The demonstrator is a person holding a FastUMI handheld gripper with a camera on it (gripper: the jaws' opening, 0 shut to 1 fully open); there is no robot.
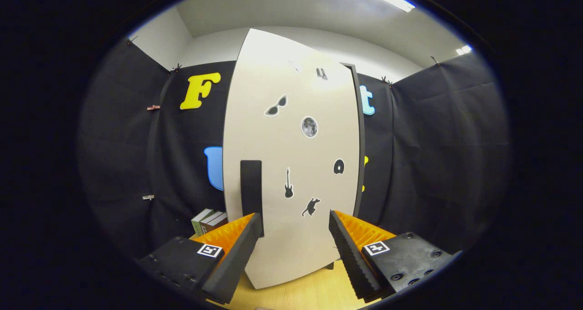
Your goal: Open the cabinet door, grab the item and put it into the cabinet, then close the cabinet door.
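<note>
Claw point(295, 221) wide open, holding nothing; one door point(291, 164) just ahead, one handle point(251, 189) by left finger, three books point(209, 222) beyond.

Claw point(296, 221): ribbed wedge fingers, black screwed mounts (square marker tag each), spread apart.

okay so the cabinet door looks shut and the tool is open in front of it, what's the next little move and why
Probably shift the tool a little toward the dark vertical handle on the cabinet door and ease forward so the handle sits between the fingers. The door looks closed, the fingers are spread with nothing between them, and the handle stands just above one fingertip, not yet in the gap.
</note>
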